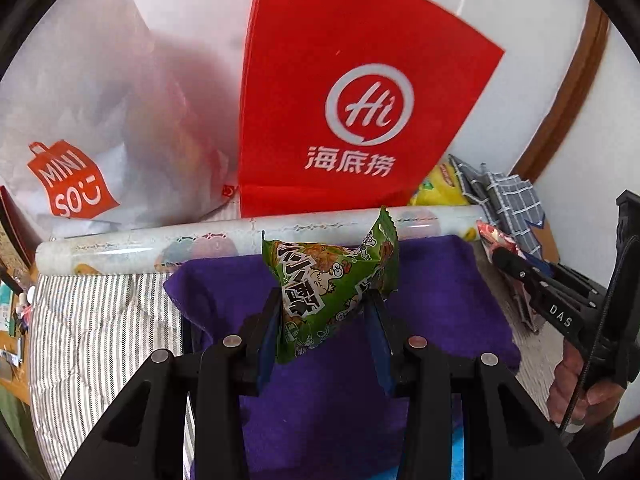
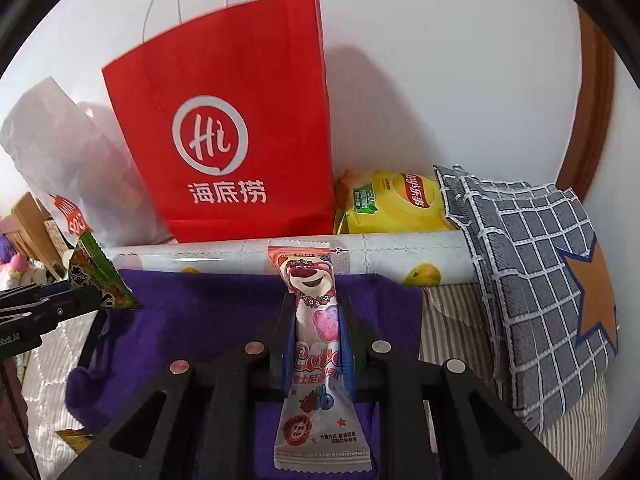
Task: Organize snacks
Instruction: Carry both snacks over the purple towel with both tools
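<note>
While the left gripper [image 1: 324, 316] pinches a green packet [image 1: 332, 280] and the right gripper [image 2: 316, 320] a pink one [image 2: 316, 320], both lifted, the carry step looks underway; next, drop them into the red bag [image 2: 224, 120] ahead.

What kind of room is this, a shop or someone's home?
Probably a home, perhaps a bedroom: a striped sheet like bedding, a checked pillow, and a red shopping bag leaning against a plain wall.
</note>
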A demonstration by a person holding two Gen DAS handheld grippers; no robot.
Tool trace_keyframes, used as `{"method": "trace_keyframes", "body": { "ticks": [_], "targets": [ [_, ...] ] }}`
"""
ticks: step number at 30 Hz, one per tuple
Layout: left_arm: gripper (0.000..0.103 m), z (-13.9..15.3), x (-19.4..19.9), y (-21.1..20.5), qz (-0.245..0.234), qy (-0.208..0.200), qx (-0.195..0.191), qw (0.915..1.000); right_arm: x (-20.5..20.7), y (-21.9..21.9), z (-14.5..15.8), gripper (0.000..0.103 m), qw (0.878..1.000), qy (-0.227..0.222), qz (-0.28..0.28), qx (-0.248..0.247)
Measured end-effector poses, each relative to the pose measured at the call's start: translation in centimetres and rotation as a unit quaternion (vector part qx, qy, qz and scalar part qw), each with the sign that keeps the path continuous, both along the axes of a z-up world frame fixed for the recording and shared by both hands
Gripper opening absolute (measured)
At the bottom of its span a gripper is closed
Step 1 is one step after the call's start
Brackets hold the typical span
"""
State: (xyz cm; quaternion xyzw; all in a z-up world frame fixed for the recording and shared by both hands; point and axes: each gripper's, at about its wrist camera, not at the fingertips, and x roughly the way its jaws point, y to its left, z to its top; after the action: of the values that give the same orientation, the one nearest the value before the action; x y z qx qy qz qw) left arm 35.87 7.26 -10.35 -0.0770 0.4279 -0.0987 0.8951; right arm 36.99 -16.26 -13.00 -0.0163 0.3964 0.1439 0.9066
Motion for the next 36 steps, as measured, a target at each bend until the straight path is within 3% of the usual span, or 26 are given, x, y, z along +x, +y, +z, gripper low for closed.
{"method": "trace_keyframes", "body": {
  "ticks": [7,22,36],
  "targets": [
    [0.040,-1.9,1.6,0.9,0.007,0.021,-0.009,0.9997,1.3,0.5,-2.0,0.018,1.000,0.019,0.011,-0.008],
    [0.040,-6.0,2.9,-0.1,0.000,0.074,0.010,0.9972,2.9,0.7,-5.2,0.018,0.997,0.065,0.016,-0.026],
    [0.041,-6.6,3.3,0.1,0.000,0.083,0.015,0.9964,3.5,0.9,-6.1,0.020,0.997,0.072,0.015,-0.032]
  ]
}}
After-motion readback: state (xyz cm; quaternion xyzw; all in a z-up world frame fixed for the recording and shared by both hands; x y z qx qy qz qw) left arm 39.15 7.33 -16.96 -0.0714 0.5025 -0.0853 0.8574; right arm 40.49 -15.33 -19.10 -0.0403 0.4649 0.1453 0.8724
